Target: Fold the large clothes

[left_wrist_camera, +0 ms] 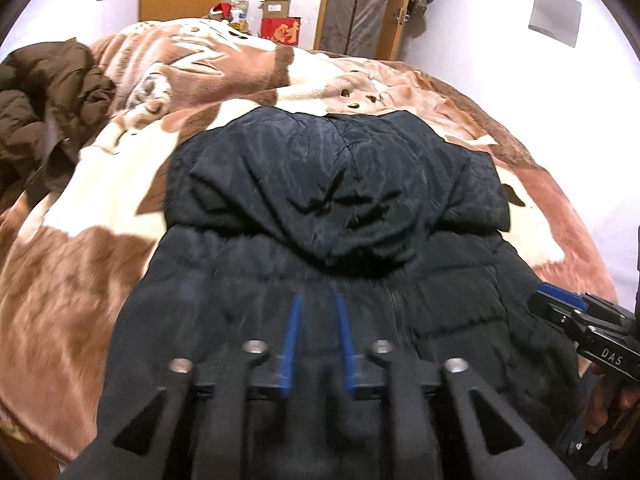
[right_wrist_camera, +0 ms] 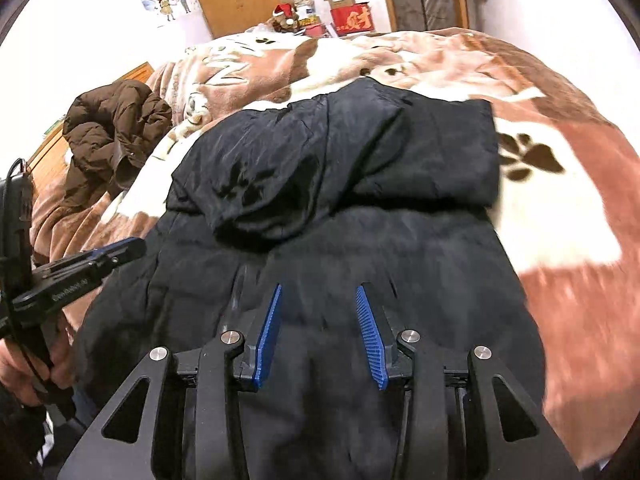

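Note:
A black puffer jacket [left_wrist_camera: 332, 216] lies flat on the bed, hood at the far end; it also shows in the right wrist view [right_wrist_camera: 340, 208]. My left gripper [left_wrist_camera: 318, 300] hovers over the jacket's near part, fingers slightly apart and empty. It shows at the left of the right wrist view [right_wrist_camera: 128, 246]. My right gripper [right_wrist_camera: 319, 292] is open and empty above the jacket's near middle. It shows at the right edge of the left wrist view [left_wrist_camera: 560, 298].
A brown and white plush blanket [left_wrist_camera: 100, 208] covers the bed. A crumpled brown jacket [left_wrist_camera: 44, 100] lies at the far left, also in the right wrist view [right_wrist_camera: 116, 128]. Boxes [left_wrist_camera: 280, 26] and a wooden door stand behind the bed.

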The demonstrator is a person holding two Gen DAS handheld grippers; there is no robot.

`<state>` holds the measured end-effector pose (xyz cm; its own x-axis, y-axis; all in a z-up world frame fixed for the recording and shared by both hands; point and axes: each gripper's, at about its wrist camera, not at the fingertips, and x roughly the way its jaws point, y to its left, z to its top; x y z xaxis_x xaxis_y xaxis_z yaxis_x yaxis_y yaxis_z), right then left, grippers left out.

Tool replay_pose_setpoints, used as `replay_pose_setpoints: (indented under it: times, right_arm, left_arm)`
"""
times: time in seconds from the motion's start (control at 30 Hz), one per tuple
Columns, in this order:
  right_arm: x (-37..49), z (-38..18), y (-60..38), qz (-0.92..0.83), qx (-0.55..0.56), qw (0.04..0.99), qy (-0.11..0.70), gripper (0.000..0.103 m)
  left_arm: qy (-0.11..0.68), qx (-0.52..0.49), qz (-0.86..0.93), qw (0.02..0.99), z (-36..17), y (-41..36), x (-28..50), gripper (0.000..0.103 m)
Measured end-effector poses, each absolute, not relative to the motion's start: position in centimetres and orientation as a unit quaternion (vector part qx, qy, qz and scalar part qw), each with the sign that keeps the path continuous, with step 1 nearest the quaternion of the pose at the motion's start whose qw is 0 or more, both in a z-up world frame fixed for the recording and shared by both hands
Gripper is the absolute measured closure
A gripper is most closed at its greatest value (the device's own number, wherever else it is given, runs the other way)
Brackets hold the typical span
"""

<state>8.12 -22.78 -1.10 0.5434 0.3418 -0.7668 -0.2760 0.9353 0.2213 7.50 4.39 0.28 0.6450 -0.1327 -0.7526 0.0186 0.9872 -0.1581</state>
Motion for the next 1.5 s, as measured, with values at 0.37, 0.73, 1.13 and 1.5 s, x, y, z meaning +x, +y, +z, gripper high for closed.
replay_pose_setpoints:
  times: [0.37, 0.73, 1.13, 1.5]
  right_arm:
    - [2.1, -1.1, -26.1, 0.154, 0.045, 0.878, 0.451, 0.064]
    - [1.4, -1.9, -29.2, 0.118, 0.069, 0.882, 0.452, 0.050]
    - [2.6, -5.5, -35.7, 0.040, 0.129, 0.862, 0.489, 0.049]
    - [3.1, -8.7, -34.9, 0.094, 0.183, 0.813, 0.545, 0.047]
  left_arm:
    - [0.417, -0.054, -0.026, 0.907, 1.2, 3.9, 0.1, 0.068]
    - [0.417, -0.063, 0.007, 0.907, 0.4, 6.6, -1.6, 0.059]
    - [0.442, -0.089, 0.086, 0.888, -3.3, 14.5, -1.3, 0.048]
    - [0.480, -0.138, 0.078, 0.863, -7.3, 16.1, -1.6, 0.033]
